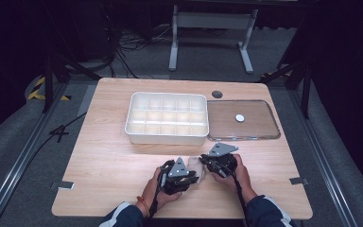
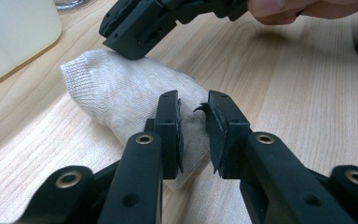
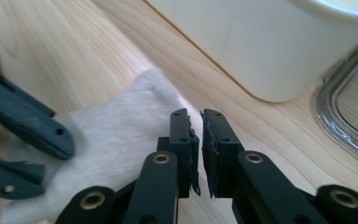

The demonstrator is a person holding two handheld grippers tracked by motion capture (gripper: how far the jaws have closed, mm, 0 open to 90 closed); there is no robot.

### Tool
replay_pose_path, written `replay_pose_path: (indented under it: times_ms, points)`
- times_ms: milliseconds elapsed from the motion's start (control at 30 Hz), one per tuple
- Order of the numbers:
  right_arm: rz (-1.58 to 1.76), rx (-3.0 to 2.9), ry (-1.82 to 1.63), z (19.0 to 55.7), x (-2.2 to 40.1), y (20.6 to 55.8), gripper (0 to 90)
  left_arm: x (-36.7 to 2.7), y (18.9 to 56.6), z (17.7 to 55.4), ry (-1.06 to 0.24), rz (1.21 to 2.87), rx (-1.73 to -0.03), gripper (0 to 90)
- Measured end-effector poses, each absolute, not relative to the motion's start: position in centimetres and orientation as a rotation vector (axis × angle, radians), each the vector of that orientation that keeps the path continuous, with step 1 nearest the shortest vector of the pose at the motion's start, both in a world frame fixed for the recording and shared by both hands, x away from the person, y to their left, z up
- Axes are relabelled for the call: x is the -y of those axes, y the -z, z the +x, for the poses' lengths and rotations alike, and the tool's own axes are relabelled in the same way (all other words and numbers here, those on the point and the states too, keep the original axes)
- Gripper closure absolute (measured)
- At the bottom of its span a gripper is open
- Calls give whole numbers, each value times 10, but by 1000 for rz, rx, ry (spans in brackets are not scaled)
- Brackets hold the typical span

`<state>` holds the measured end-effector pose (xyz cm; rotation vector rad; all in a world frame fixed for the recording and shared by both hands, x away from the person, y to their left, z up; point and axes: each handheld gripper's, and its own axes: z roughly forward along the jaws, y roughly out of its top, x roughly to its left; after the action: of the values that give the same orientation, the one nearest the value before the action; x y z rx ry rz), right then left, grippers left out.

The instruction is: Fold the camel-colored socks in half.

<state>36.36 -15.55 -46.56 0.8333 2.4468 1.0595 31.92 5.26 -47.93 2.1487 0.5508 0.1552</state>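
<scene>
Where your left gripper (image 2: 193,130) meets the work, its jaws stand nearly closed with a narrow gap between the pads, and a fold of the cream sock (image 2: 121,98) is pinched in that gap; the knit bunches up between the two pads. From that grip the sock runs away from the jaws across the wooden table (image 2: 298,93), its ribbed cuff end lying flat on the wood at the far side. Your right gripper (image 3: 199,140) has its jaws drawn almost together as well, and it sits at the edge of the sock (image 3: 121,135); whether cloth is caught between those pads cannot be told from the pictures. Seen from the high view, the two grippers face each other near the front edge of the table, the left gripper (image 1: 182,176) just beside the right gripper (image 1: 216,163), with the sock (image 1: 194,166) between them. Beyond them, well apart, stands the white compartment box (image 1: 166,118), and its clear lid (image 1: 243,120) lies flat just to the right of it.
</scene>
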Motion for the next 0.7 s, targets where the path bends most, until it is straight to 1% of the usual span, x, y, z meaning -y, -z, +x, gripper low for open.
replay_pose_path:
  times_ms: [133,300,367,533,700]
  points:
    - [879,-2418,-1054,364,161,462,836,-52,479,319,-158,2151,-553,749]
    - [860,-2413,-1236,359,164,448,801,-52,480,320,-146,2142,-556,749]
    - [809,-2434,-1279,355,161,446,804,-52,480,320,-145,2143,-555,749]
    - [735,-2501,-1237,351,147,454,816,-52,480,319,-146,2140,-558,749]
    - [792,-2519,-1181,357,148,464,811,-52,480,318,-161,2147,-552,749]
